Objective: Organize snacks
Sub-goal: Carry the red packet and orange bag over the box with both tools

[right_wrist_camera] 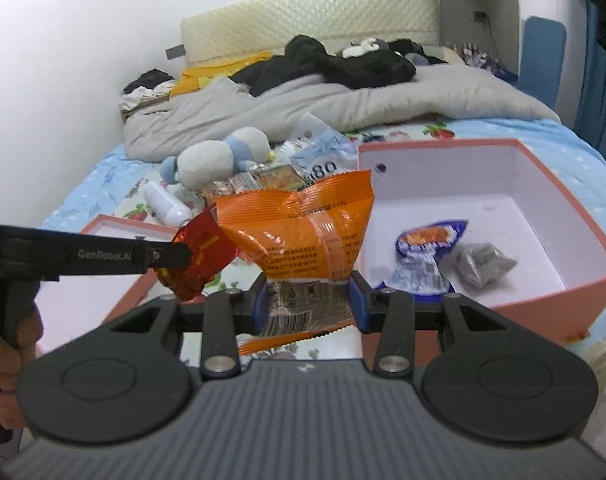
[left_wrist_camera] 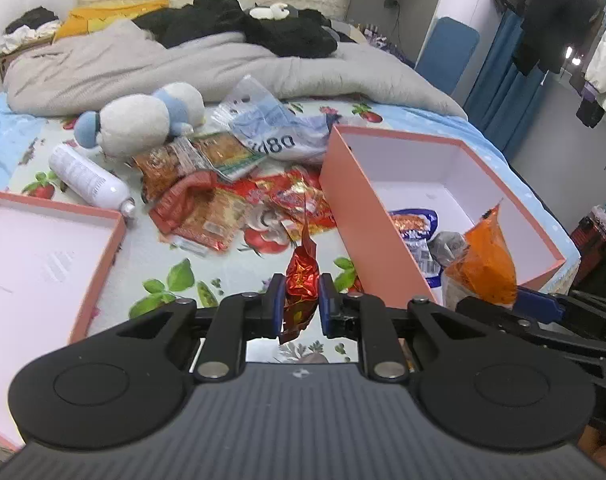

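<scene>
My left gripper point(left_wrist_camera: 301, 300) is shut on a red foil snack packet point(left_wrist_camera: 301, 276), held above the bed just left of the open pink box point(left_wrist_camera: 355, 204). My right gripper point(right_wrist_camera: 309, 300) is shut on an orange snack bag point(right_wrist_camera: 299, 232), held at the box's near left corner point(right_wrist_camera: 367, 264). The orange bag also shows in the left wrist view point(left_wrist_camera: 485, 264), and the red packet in the right wrist view point(right_wrist_camera: 195, 260). Inside the box lie a blue-and-white packet point(right_wrist_camera: 423, 256) and a grey packet point(right_wrist_camera: 481, 266). More snack packets point(left_wrist_camera: 207, 208) lie in a pile on the bed.
The pink box lid point(left_wrist_camera: 43, 256) lies at the left. A white bottle point(left_wrist_camera: 91, 180), a plush toy point(left_wrist_camera: 143, 120) and a clear plastic bag point(left_wrist_camera: 271, 128) lie behind the pile. A grey duvet point(left_wrist_camera: 183, 68) and dark clothes cover the far bed.
</scene>
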The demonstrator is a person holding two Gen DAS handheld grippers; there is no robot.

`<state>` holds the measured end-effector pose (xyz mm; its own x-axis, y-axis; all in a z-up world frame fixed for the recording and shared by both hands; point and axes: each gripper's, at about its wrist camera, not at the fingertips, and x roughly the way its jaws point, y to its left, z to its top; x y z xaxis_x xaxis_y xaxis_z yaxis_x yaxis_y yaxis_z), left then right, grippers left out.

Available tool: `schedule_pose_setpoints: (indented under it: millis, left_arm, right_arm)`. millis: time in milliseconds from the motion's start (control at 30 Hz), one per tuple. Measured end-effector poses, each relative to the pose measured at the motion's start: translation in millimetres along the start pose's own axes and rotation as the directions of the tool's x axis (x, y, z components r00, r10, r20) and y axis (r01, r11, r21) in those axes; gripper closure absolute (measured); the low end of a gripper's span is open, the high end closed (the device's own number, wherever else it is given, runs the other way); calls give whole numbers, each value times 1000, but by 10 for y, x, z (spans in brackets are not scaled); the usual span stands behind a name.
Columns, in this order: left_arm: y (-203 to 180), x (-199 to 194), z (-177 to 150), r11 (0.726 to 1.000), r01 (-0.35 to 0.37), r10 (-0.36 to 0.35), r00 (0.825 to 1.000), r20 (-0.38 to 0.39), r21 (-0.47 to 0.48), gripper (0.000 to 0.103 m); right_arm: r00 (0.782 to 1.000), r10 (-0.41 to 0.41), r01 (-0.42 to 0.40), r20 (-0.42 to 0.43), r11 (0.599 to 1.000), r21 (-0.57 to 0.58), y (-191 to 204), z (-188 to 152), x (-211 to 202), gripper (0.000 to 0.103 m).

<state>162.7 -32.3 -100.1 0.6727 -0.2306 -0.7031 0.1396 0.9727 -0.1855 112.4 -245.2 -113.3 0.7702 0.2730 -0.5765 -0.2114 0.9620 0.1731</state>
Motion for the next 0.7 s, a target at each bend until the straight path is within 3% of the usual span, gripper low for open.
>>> schedule_pose_setpoints:
  millis: [367,700]
  left_arm:
    - [-249,22,157,998,54,-54,998,12,32,83]
    - [-689,307,650,989,121,-125,991,40,86,83]
  right_arm:
    - [999,-46,45,15,999,24,-197,79,-159,59]
    - [994,-108,106,23,993,46,-622,340,-16,59]
